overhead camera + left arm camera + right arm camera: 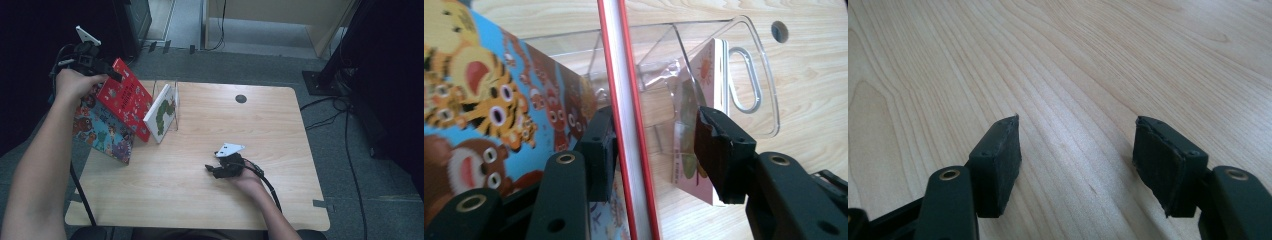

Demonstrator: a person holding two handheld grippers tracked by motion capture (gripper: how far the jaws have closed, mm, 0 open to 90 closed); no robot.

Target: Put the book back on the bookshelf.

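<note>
A red picture book (125, 97) leans tilted at the table's left, against a blue animal book (102, 130). My left gripper (116, 76) is at the red book's top corner. In the left gripper view the book's thin edge (626, 100) runs up between the jaws. The jaws (656, 145) stand open, with a wide gap to the right pad (719, 150). A white caterpillar book (161, 114) leans in a clear stand (173, 100). My right gripper (210, 171) rests low over the table's middle, open (1078, 150) with bare wood between its pads.
The wooden table (225, 200) has a round hole (241, 98) near its far edge. The blue book (484, 100) overhangs the table's left edge. Cables lie on the floor at the right. Dark stands rise at the far left and right.
</note>
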